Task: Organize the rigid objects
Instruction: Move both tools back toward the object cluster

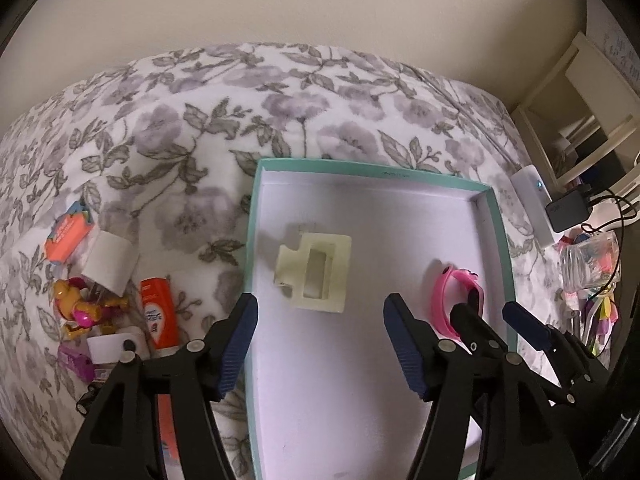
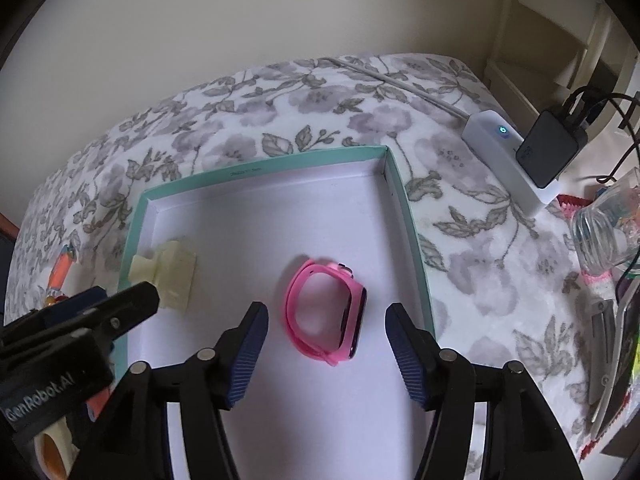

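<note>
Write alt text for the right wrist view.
An open claw hovers over a pink watch lying in a teal-rimmed tray on a floral blanket. A cream clip lies at the tray's left, beside the other claw.

You see a shallow teal-rimmed cardboard box (image 2: 404,200) with a matt white paper floor; in it a pink rubbery-looking plastic wristwatch (image 2: 326,312) with a glossy dark face, and a cream matt plastic hair claw (image 1: 316,270); beneath lies a soft, fuzzy grey-flowered fabric blanket (image 1: 180,128); your grippers' blue pads (image 2: 250,354) look ribbed.
</note>
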Available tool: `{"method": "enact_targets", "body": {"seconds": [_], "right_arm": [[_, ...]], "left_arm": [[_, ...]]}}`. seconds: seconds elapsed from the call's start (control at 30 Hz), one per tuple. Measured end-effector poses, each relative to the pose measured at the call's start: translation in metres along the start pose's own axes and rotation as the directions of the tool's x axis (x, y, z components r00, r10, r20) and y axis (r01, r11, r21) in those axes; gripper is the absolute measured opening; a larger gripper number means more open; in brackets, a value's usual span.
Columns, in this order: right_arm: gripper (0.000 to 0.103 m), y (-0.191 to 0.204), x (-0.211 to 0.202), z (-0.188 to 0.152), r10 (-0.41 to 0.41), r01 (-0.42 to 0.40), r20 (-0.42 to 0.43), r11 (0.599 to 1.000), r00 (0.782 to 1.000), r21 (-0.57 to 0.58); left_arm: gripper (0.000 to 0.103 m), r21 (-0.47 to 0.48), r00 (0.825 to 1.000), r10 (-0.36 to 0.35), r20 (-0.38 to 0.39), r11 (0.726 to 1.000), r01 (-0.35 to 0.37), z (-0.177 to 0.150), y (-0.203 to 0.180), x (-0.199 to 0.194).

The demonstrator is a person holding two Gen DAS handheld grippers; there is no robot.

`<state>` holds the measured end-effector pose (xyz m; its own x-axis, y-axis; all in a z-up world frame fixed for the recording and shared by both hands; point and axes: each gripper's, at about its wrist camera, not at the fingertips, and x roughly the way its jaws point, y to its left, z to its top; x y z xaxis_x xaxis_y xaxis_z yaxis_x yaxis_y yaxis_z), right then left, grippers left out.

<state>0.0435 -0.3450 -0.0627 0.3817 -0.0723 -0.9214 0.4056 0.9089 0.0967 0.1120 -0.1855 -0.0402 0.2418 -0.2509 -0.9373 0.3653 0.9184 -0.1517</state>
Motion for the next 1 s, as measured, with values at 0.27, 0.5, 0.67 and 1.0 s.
{"method": "enact_targets", "body": {"seconds": [0.27,0.5,0.67,1.0], "right_arm": [[0.08,0.007,-0.021,-0.012,0.0,0.0,0.022,1.0,1.0,-0.021],[0.087,0.012,-0.036,-0.027,0.007,-0.007,0.035,1.0,0.999,-0.013],[0.102,0.018,-0.048,-0.04,0.009,-0.008,0.051,1.0,0.999,-0.02],[0.103,0.043,-0.057,-0.071,0.044,-0.043,0.065,0.999,0.997,-0.023]], "left_arm": [[0.084,-0.036,0.999,0.028,0.036,0.999,-0.027,-0.011,0.018,-0.026],[0.093,-0.065,0.994,0.084,0.066,0.995,-0.079,-0.029,0.04,-0.048],[0.094,-0.093,0.992,0.103,0.07,0.991,-0.097,-0.045,0.059,-0.056],[0.102,-0.193,0.99,0.106,0.088,0.977,-0.087,-0.083,0.107,-0.069]]}}
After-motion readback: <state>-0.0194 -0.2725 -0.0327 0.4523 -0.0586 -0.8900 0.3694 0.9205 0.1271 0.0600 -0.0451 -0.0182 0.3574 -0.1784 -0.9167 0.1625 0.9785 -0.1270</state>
